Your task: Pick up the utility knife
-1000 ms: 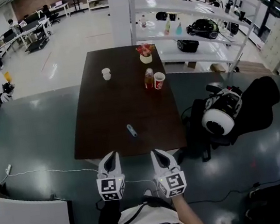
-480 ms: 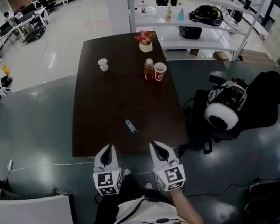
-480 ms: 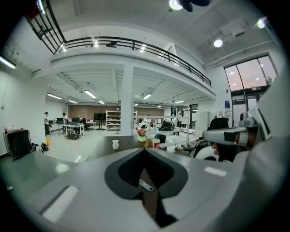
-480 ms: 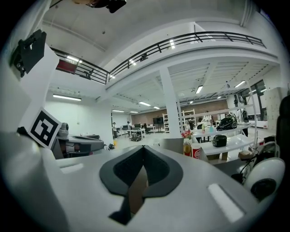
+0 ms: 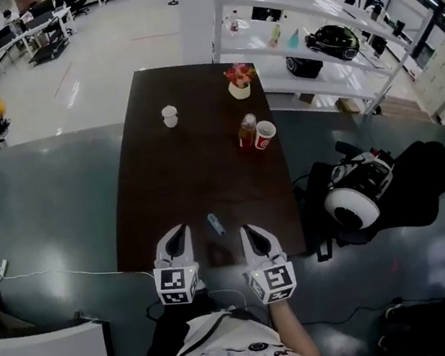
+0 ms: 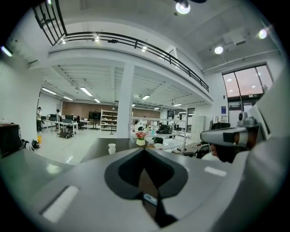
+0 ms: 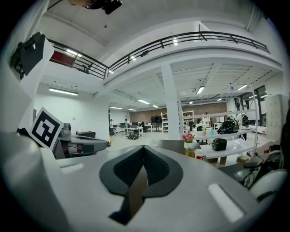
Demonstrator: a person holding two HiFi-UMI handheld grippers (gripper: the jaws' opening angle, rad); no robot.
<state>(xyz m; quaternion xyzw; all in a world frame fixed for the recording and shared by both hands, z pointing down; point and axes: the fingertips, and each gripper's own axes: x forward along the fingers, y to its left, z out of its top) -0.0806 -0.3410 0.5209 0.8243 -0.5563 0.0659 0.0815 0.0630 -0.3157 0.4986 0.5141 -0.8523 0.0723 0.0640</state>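
The utility knife (image 5: 215, 225), small and blue-grey, lies on the dark brown table (image 5: 166, 190) close to its near edge. In the head view my left gripper (image 5: 179, 232) is just to the knife's left and my right gripper (image 5: 248, 230) just to its right, both over the table's near edge and apart from the knife. Both point along the table with their jaws closed together and nothing between them. In the left gripper view a bit of the knife (image 6: 150, 199) shows through the cutout below the shut jaws of the left gripper (image 6: 145, 149). The right gripper (image 7: 144, 147) shows only table through its cutout.
Farther along the table stand a white cup (image 5: 169, 116), a flower pot (image 5: 239, 85), a bottle (image 5: 247, 130) and a red cup (image 5: 264, 134). A white shelf unit (image 5: 310, 44) runs behind on the right. A black chair holding a white helmet (image 5: 356, 194) stands right of the table.
Both grippers have moved forward from short of the table to over its near edge. The knife now lies between them instead of ahead of them.
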